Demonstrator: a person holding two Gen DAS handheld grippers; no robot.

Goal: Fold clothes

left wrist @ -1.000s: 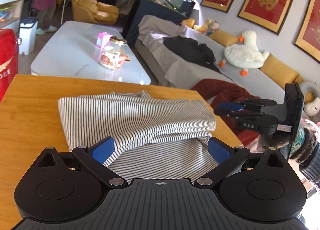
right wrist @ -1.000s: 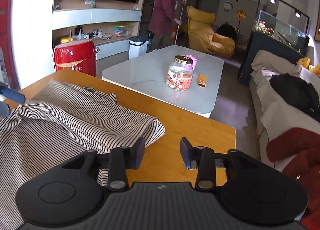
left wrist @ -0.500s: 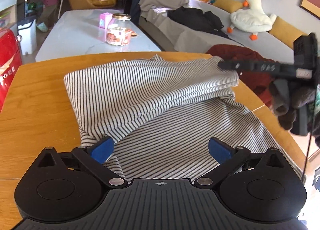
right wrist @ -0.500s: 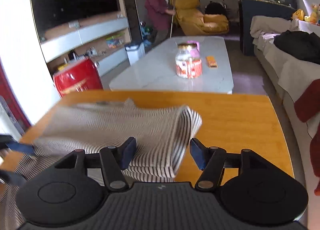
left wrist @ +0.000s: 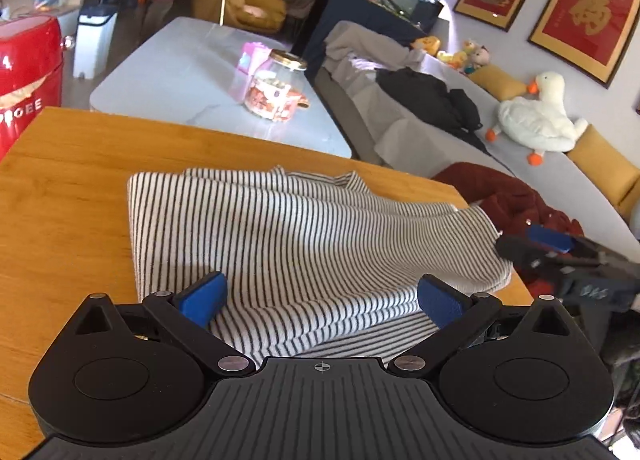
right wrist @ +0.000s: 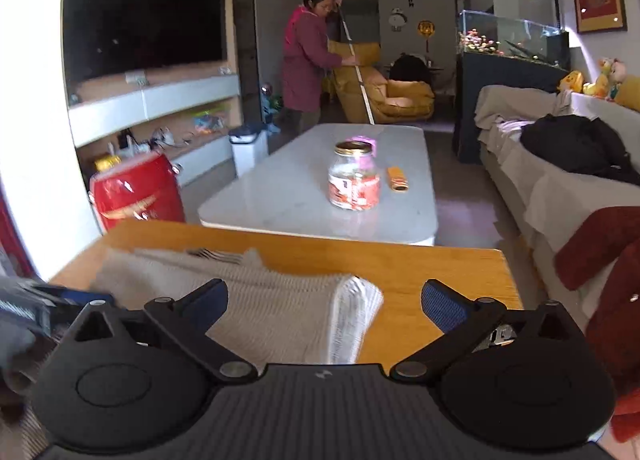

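A black-and-white striped garment lies folded in layers on the wooden table. My left gripper is open and empty, low over the garment's near edge. My right gripper is open and empty, above the garment's right folded edge; the garment looks blurred in that view. The right gripper also shows in the left wrist view, at the garment's right end.
A white coffee table with a glass jar stands beyond the wooden table. A red appliance is at the left. A red garment lies on the grey sofa at the right. A person stands far back.
The upper layer of the garment has been laid down over the lower one. The right gripper has opened wide and drawn back to the garment's right edge. The left gripper stays open.
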